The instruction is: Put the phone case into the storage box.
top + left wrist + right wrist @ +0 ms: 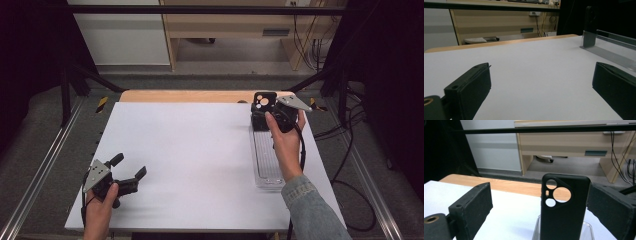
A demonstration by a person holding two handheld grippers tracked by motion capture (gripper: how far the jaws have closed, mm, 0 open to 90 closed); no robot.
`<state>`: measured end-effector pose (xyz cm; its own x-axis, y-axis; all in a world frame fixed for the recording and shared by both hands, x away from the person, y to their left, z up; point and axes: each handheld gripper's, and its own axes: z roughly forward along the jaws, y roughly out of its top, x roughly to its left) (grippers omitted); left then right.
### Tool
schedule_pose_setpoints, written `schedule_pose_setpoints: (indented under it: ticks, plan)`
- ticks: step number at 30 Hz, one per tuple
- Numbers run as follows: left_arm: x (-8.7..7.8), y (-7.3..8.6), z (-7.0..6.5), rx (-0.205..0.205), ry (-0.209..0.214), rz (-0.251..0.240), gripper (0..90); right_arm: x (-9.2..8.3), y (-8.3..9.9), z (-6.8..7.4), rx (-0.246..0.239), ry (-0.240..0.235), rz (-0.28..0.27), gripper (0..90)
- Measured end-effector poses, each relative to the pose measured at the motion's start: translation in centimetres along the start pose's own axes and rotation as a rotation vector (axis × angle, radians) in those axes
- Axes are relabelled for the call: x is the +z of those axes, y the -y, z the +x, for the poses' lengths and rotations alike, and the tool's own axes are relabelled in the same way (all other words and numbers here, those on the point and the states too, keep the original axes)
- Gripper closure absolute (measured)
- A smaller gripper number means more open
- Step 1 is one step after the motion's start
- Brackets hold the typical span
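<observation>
So the right tongs (263,107) are up at the far right of the counter (190,160), spread wide, with a black phone case (564,207) standing upright between the jaws. In the right gripper view the case sits closer to the right-hand jaw and looks to be just touching it or a hair off; I can't tell which. The left-hand jaw is well apart from it, so the tongs are released, not clamping anything.

The case is matte black, looks soft and rubbery, with rounded corners. Its camera cutout has one big round hole, two smaller ones and a tiny slot, and you can see the wooden edge of the counter through them. The bottom end of the case stands in a clear plastic tray (267,160), a long narrow thing with a ribbed floor that runs along the right side of the counter. In the left gripper view the clear tray wall (611,47) shows up with the case as a dark shape at its far end.

The left tongs (129,167) are down at the near left corner, jaws spread wide, gripping nothing and hovering just over the bare white top. The jaw pads are chunky black blocks with a dull finish. The counter top is a smooth white sheet with a light wood strip along the far edge.
</observation>
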<state>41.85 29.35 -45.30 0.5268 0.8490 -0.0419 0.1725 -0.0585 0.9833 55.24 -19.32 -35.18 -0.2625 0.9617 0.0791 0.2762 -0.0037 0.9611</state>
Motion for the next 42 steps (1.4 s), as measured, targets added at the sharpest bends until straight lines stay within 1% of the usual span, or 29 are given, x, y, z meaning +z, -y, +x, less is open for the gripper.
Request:
schedule_pose_setpoints:
  ticks: [2,4,6,8,13,14,18,19,20,21,25,27,29,35,42]
  plan:
    - [-0.2,0.0,-0.1,0.014,-0.003,0.004,2.0,-0.3,0.0,0.2,-0.003,-0.003,-0.007,6.8]
    - [-0.2,0.0,0.0,0.008,-0.005,-0.001,1.8,-0.7,0.0,0.2,0.0,0.005,-0.016,6.8]
    - [-0.3,0.0,0.1,0.009,-0.012,-0.001,1.8,-1.1,0.0,0.2,0.015,0.0,-0.021,6.8]
    - [-0.3,0.0,0.2,0.004,-0.015,-0.004,1.8,-1.5,-0.2,0.2,0.015,-0.004,-0.03,6.8]
    - [-0.2,0.0,0.2,0.012,-0.016,-0.001,1.8,-2.6,-0.9,0.1,0.017,-0.035,-0.054,6.8]
    - [-0.2,0.0,0.2,0.018,-0.016,0.0,1.8,-2.8,-1.1,0.1,0.013,-0.041,-0.056,6.8]
    - [-0.3,-0.1,0.4,0.011,-0.005,-0.01,1.8,-3.5,-1.5,0.1,-0.006,-0.058,-0.06,6.8]
    - [-0.4,-0.1,0.4,0.015,0.0,-0.014,1.8,-3.6,-1.5,0.1,-0.011,-0.057,-0.06,6.8]
    - [-0.5,-0.2,0.5,0.03,0.004,-0.017,1.8,-3.7,-1.5,0.1,-0.014,-0.056,-0.058,6.8]
    - [-0.6,-0.2,0.5,0.034,0.005,-0.019,1.8,-3.9,-1.5,0.0,-0.019,-0.057,-0.059,6.8]
    - [-1.1,-0.4,0.6,0.025,-0.002,-0.032,1.8,-4.5,-1.8,-0.2,-0.006,-0.062,-0.073,6.5]
    - [-1.3,-0.4,0.6,0.03,-0.003,-0.029,2.2,-4.8,-2.0,-0.3,0.01,-0.067,-0.084,5.8]
    - [-1.5,-0.4,0.6,0.017,-0.005,-0.036,2.3,-5.0,-2.0,-0.3,-0.002,-0.068,-0.084,5.8]
    - [-1.9,-0.5,0.5,0.021,0.001,-0.043,2.2,-5.4,-2.1,-0.6,-0.003,-0.083,-0.084,5.9]
    - [-2.6,-0.5,0.9,0.017,-0.002,-0.051,2.0,-6.0,-2.1,-1.1,-0.016,-0.085,-0.088,5.8]
